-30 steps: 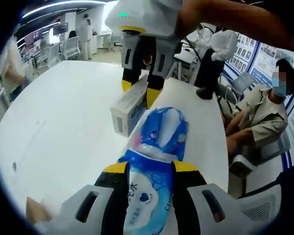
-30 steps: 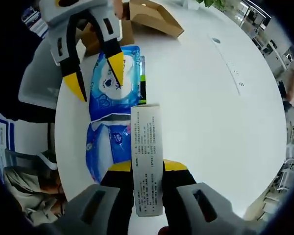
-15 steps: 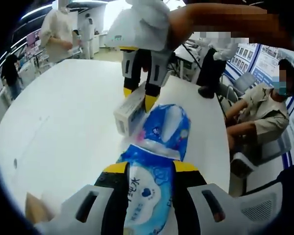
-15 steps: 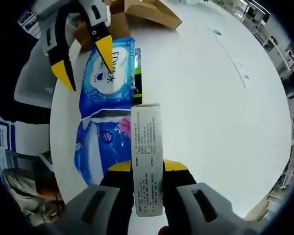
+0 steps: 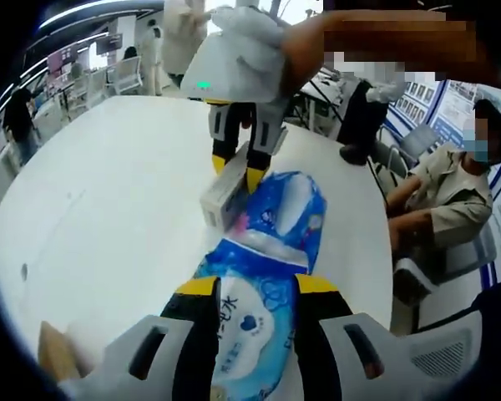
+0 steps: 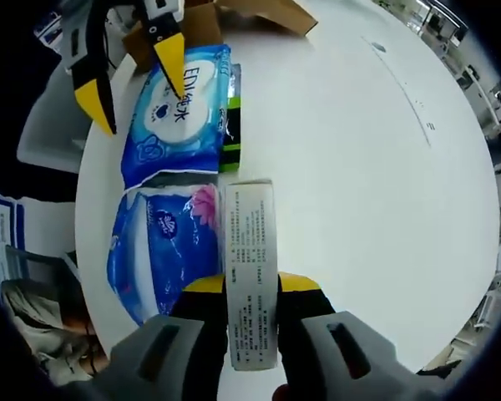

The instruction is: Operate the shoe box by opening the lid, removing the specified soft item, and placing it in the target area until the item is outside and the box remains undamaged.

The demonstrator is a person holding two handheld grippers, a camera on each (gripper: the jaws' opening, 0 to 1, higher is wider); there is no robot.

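Seen from the left claw (image 5: 253, 288): yellow-tipped jaws pinching a blue wipes pack (image 5: 249, 330), a second blue pack (image 5: 285, 213) lying just ahead on the white bench (image 5: 108, 200). Beyond it, the right claw (image 5: 235, 170) pressed on a white carton (image 5: 224, 188). Seated person (image 5: 451, 196) at the bench's far edge. Seen from the right claw (image 6: 250, 284): same white carton (image 6: 250, 276) gripped between its jaws, both blue packs beside it, brown shoe box (image 6: 234, 17) open at the bench's far side, well apart.
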